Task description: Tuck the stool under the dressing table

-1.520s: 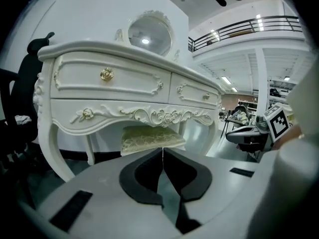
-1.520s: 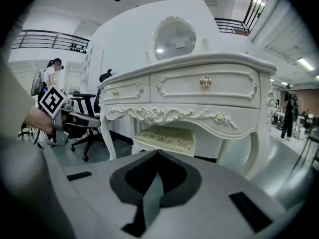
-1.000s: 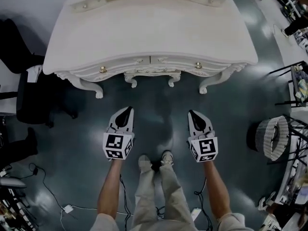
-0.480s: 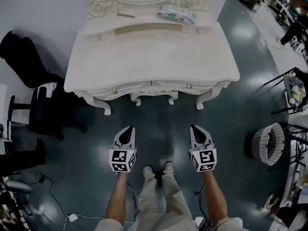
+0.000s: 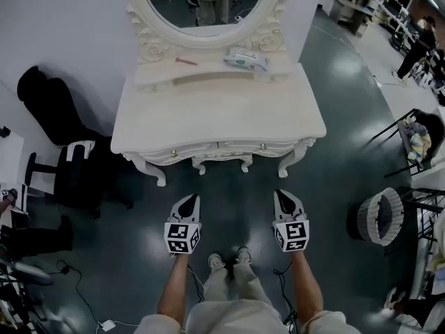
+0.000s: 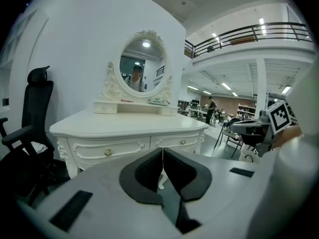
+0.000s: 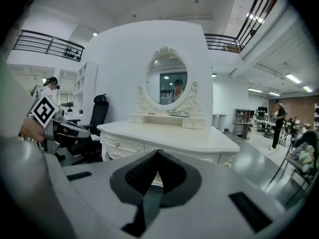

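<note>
The white dressing table (image 5: pixel 215 120) with an oval mirror (image 5: pixel 205 2) stands ahead of me against the wall. Under its front edge, between the table's own legs, two short white curved legs (image 5: pixel 199 166) of the stool show. The stool's seat is hidden beneath the tabletop. My left gripper (image 5: pixel 189 200) and right gripper (image 5: pixel 281 195) hover over the floor well short of the table, both shut and empty. The left gripper (image 6: pixel 162 151) points at the drawers (image 6: pixel 107 152). The right gripper (image 7: pixel 157 152) points at the table's right part (image 7: pixel 169 136).
A black office chair (image 5: pixel 66 162) stands left of the table. A round wicker basket (image 5: pixel 379 218) and a dark metal chair (image 5: pixel 410 134) are at the right. Cables (image 5: pixel 76 277) lie on the floor at lower left. A wipes packet (image 5: pixel 245 59) lies on the mirror shelf.
The table has drawn away from me and sits higher and smaller in the head view, with the mirror now showing. Both grippers stay shut and side by side.
</note>
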A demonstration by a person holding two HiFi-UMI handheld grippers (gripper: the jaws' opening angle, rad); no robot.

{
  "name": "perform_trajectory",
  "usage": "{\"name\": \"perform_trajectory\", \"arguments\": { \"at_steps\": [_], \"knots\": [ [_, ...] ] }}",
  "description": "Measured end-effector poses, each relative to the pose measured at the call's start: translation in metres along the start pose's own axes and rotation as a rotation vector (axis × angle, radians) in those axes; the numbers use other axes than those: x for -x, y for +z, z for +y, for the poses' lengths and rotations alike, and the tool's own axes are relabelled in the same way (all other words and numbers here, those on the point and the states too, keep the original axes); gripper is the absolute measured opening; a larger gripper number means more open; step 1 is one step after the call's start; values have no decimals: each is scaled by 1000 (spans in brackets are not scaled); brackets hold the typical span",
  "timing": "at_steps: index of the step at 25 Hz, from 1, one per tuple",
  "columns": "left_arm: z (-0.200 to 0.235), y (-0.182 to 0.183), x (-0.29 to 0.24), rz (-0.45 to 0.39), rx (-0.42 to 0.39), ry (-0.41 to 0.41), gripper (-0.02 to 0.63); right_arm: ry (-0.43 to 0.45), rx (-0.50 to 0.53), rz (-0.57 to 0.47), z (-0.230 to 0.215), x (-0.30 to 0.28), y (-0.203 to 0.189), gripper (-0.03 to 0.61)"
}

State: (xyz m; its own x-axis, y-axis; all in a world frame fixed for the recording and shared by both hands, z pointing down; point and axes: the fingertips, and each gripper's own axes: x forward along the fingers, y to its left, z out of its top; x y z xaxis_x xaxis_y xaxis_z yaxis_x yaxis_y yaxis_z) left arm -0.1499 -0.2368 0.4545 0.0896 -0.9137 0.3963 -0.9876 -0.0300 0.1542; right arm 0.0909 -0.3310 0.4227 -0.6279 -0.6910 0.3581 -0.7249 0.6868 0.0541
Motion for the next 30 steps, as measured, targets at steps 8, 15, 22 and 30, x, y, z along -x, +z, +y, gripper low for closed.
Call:
{"name": "perform_trajectory", "arguments": {
  "at_steps": [8,15,22,30],
  "knots": [
    [-10,52,22,-21,-34,-5,17,-20,8,-43,-12,29,51,2],
    [-6,89,49,-41,-53,26,17,-13,17,-78,-10,50,86,2],
    [-10,111,74,-63,-54,34,17,-8,33,-102,-9,70,110,2],
    [-13,125,93,-81,-69,29,17,-20,27,-113,-6,88,116,2]
  ]
}}
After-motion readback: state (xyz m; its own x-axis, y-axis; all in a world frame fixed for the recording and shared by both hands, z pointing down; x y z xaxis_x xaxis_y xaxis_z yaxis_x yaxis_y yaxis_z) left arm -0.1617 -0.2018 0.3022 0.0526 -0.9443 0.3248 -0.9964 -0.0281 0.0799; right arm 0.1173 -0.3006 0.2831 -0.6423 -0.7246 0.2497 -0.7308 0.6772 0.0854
